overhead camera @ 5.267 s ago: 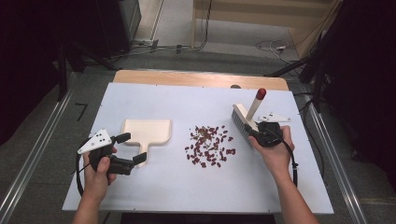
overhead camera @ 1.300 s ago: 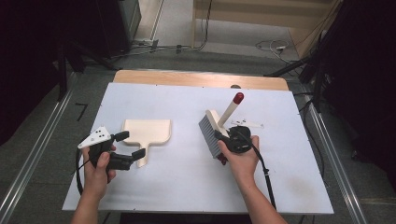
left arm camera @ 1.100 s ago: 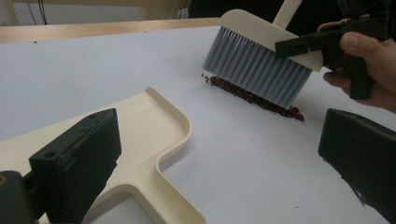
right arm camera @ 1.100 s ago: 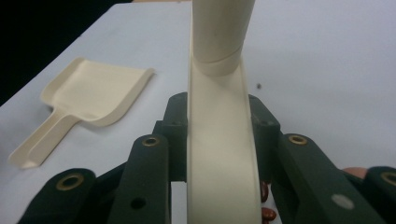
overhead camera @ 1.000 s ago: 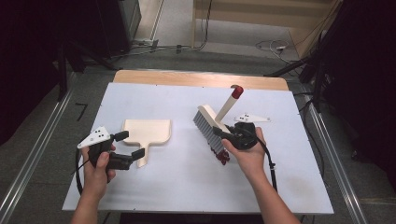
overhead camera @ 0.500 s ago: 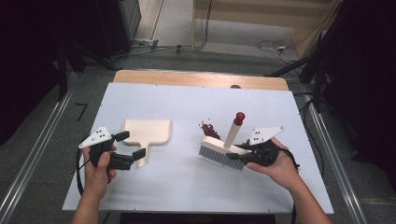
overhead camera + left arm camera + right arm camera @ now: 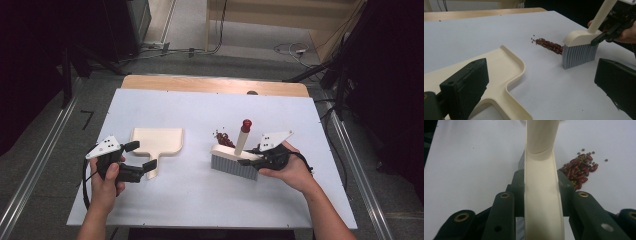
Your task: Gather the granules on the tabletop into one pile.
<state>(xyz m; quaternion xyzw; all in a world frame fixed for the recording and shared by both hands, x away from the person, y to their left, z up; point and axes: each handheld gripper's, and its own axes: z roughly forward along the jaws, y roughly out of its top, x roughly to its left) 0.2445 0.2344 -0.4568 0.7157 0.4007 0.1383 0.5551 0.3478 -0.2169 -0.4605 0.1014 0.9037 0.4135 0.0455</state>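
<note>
Beside glossy red beans [image 7: 225, 140], ribbed grey bristles [image 7: 234, 166] stand upright.

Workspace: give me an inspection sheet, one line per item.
Surface: white table top, wooden strip along its far edge.
Job's things: cream dustpan lies flat; brush stands bristles down; red and green beans heaped against the brush's far side.
Clutter: nothing seen.
Grippers: left hand-held gripper is open, jaws either side of the dustpan's handle; right hand-held gripper is shut on the brush.
Cables: one trails from each gripper; more lie on the floor beyond the table.
Surroundings: metal rails on both sides, dark equipment and wooden furniture behind.
</note>
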